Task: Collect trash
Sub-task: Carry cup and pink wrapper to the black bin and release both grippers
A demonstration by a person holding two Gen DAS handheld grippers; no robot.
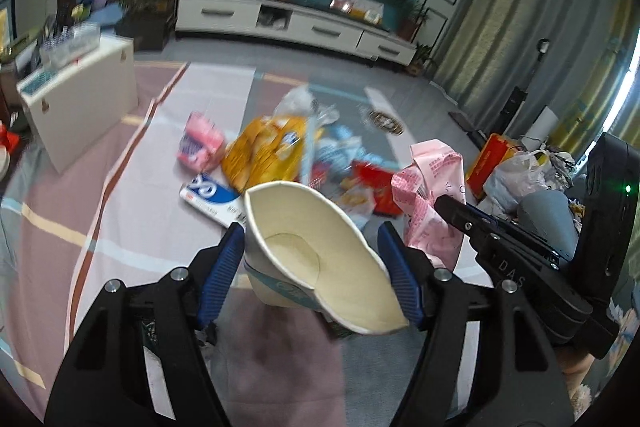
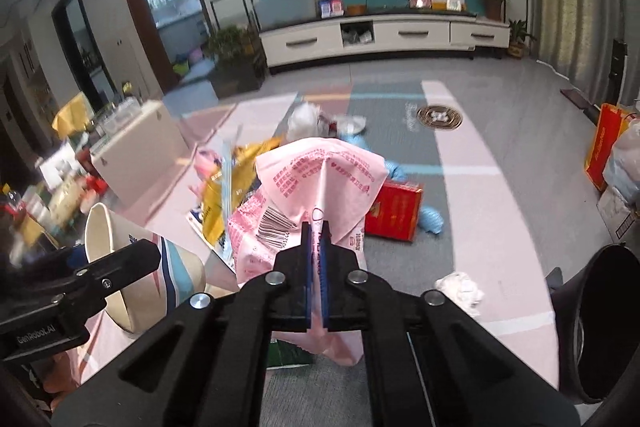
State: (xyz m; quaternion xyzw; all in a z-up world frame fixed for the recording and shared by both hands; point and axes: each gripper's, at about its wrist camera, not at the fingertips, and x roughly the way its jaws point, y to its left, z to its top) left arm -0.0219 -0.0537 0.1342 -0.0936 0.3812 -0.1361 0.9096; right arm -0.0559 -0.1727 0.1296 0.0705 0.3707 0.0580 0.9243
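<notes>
Cup sits squeezed between the left gripper's blue pads, while the right gripper, shut, pinches a pink wrapper above what seems a blurred litter pile.

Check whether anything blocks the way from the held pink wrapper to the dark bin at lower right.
Nothing visible does. The right gripper is shut on the pink wrapper; between it and the dark bin lies only a crumpled white tissue, low on the mat, easily passed over.

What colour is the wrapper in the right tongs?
Pale pink plastic wrapper with red print; right wrist view shows it best.
</notes>
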